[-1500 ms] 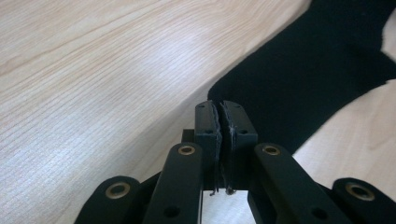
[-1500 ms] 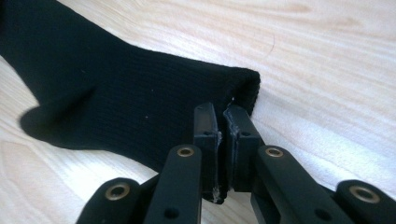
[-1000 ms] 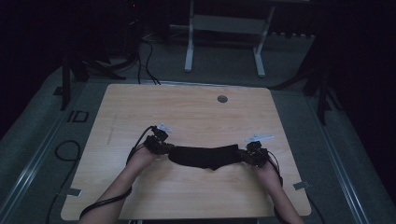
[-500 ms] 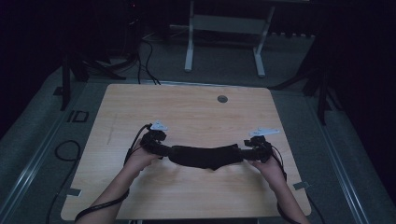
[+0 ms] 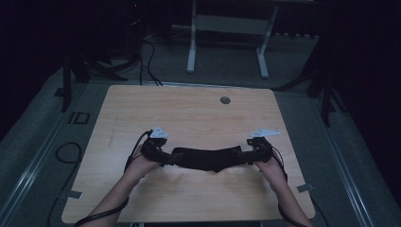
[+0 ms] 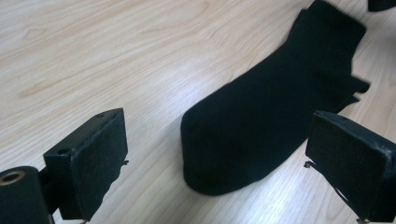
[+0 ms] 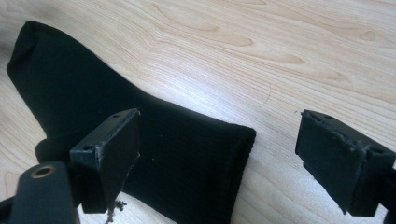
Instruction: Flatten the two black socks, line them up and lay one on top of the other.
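Note:
A black sock (image 5: 208,158) lies flat and lengthwise on the light wooden table (image 5: 189,118), near the front. My left gripper (image 5: 171,157) is at its left end and my right gripper (image 5: 244,155) at its right end. In the left gripper view the rounded toe end of the sock (image 6: 275,116) rests on the wood between the wide-apart jaws of the left gripper (image 6: 219,163), touching neither pad. In the right gripper view the cuff end of the sock (image 7: 187,154) lies beside the left pad (image 7: 112,154) of the right gripper (image 7: 229,158), which is open.
A small round grommet (image 5: 225,100) sits in the table near its far edge. Cables (image 5: 66,156) trail on the floor to the left. A white desk frame (image 5: 227,42) stands beyond the table. Bare wood surrounds the sock.
The two hands have shifted slightly apart, and the sock between them now lies drawn out straighter on the table.

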Tool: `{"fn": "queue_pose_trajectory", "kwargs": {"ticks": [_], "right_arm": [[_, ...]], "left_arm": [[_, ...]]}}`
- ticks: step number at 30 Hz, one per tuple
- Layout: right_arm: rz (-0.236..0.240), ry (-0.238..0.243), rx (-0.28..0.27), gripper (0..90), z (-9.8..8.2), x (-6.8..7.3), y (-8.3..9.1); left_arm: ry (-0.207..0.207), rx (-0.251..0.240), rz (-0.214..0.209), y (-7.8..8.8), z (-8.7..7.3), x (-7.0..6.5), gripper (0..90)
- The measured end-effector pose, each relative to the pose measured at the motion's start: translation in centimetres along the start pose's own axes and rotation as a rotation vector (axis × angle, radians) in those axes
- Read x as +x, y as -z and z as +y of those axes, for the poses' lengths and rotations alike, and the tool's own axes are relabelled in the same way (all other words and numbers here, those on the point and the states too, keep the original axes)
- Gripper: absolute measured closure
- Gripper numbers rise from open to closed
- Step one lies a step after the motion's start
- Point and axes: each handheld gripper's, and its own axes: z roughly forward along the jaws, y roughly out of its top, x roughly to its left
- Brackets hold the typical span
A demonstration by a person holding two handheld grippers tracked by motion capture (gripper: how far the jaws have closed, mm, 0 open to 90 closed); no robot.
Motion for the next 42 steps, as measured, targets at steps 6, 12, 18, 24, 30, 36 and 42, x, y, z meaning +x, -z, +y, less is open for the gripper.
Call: {"fn": "queue_pose_trajectory", "kwargs": {"ticks": [6,12,18,24,30,36,42], "right_arm": [[-0.010,0.003,0.000,13.6,-0.5,-0.2,0.3],[-0.026,0.002,0.004,13.7,-1.4,-0.8,0.9],[-0.032,-0.014,0.000,13.7,-2.5,-1.6,1.7],[-0.045,-0.028,0.002,13.7,-3.4,-2.4,2.6],[-0.067,-0.050,0.002,13.7,-4.3,-3.1,3.3],[-0.083,-0.069,0.008,13.7,-5.2,-3.9,3.8],[-0.098,-0.090,0.010,13.7,-6.3,-4.4,4.3]], "left_arm": [[0.015,-0.026,0.020,0.8,-1.0,0.3,5.9],[0.031,-0.022,0.033,1.5,-2.2,0.6,5.9],[0.040,-0.020,0.037,2.1,-3.1,0.8,5.9],[0.049,-0.020,0.039,2.7,-3.9,1.0,6.0],[0.065,-0.033,0.059,3.5,-4.9,1.4,6.0],[0.101,-0.046,0.070,4.3,-6.3,2.2,6.0],[0.130,-0.053,0.092,5.3,-7.6,2.7,6.0]]}}
